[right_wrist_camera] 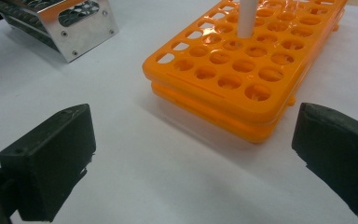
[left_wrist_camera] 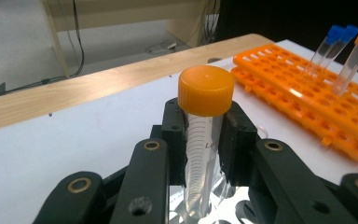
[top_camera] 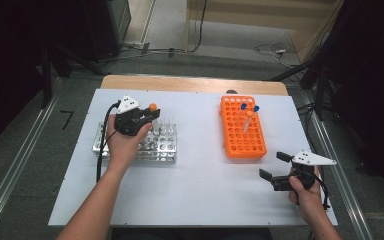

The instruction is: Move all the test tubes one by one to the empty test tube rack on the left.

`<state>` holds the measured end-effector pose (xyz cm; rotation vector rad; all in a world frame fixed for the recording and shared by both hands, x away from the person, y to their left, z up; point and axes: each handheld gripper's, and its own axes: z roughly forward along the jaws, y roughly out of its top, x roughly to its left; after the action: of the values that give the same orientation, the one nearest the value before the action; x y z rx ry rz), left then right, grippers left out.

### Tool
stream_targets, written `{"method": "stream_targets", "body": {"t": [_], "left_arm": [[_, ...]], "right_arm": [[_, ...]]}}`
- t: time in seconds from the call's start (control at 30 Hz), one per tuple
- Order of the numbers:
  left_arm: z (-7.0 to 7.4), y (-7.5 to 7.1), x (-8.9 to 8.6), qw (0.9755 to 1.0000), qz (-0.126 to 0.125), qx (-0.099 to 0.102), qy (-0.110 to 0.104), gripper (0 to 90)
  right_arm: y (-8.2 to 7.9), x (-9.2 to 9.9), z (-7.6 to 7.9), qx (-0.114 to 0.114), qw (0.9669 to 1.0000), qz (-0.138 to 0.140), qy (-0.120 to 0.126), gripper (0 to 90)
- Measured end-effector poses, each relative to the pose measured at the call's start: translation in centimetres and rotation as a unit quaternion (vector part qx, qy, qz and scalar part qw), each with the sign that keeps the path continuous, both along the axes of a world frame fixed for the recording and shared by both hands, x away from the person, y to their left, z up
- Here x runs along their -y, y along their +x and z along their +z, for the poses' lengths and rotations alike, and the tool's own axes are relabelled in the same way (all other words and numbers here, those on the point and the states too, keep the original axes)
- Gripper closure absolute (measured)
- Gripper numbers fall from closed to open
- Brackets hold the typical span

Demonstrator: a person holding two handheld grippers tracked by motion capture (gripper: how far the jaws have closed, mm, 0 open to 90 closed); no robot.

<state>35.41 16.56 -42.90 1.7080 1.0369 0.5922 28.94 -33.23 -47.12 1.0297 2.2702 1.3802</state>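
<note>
Hidden bits: lower tip of tube (left_wrist_camera: pixel 204 154) drops behind the jaws in left gripper view, so can't tell if it sits in a hole of the metal rack (top_camera: pixel 165 142); printed letters on tube cut off by one pad; in high view the hand covers the mid part of that rack.
Tube look: clear plastic, conical bottom, graduation marks up the side, wide orange screw cap (left_wrist_camera: pixel 206 90), standing upright.
Tube place: between the pads of left hand-held gripper (top_camera: pixel 152 116), cap just above the pad tops, directly over the metal rack.
Left hand-held gripper: jaws closed tight on the tube, pads pressing both sides just under the cap.
Right hand-held gripper (top_camera: pixel 275 167): jaws spread wide, nothing between them, low over the desk (top_camera: pixel 200 185) near its front right corner.
Orange rack (right_wrist_camera: pixel 242 74): just ahead of right hand-held gripper, off to the right of the left one; carries three thin tubes, two w/ blue caps (left_wrist_camera: pixel 341 32) and one orange cap; in right gripper view a white tube (right_wrist_camera: pixel 247 18) is cut off at the top edge.
Metal rack in right gripper view: top left corner, partly out of frame.
</note>
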Motion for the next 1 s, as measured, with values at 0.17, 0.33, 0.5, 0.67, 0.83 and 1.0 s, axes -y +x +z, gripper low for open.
{"method": "stream_targets", "body": {"t": [0.17, 0.33, 0.5, 0.67, 0.83, 1.0], "left_arm": [[-0.6, 0.0, 0.2, 0.9999, 0.007, -0.012, 0.005, 74.3], [-0.5, -0.2, 0.2, 0.9997, 0.006, -0.019, 0.011, 69.0], [-0.1, -0.8, -0.1, 0.9997, 0.02, -0.013, 0.005, 60.0], [0.2, -1.6, -0.5, 0.9998, 0.013, -0.002, -0.015, 48.3], [0.5, -2.4, -0.9, 0.9989, -0.002, -0.009, -0.046, 29.8], [0.7, -3.8, -0.6, 0.998, -0.018, -0.014, -0.058, 3.7]], "right_arm": [[0.0, -0.1, 0.0, 0.001, 1.0, 0.0, -0.001, 0.0], [0.0, -0.1, -0.1, -0.002, 1.0, 0.0, -0.001, 0.0], [0.0, -0.1, -0.1, 0.0, 1.0, 0.001, -0.001, 0.0], [0.0, -0.3, -0.1, -0.003, 1.0, 0.0, -0.002, 0.0], [0.1, -0.4, 0.0, 0.0, 1.0, 0.0, -0.002, 0.0], [0.3, -0.6, 0.2, 0.002, 1.0, 0.006, -0.004, 0.0]]}}
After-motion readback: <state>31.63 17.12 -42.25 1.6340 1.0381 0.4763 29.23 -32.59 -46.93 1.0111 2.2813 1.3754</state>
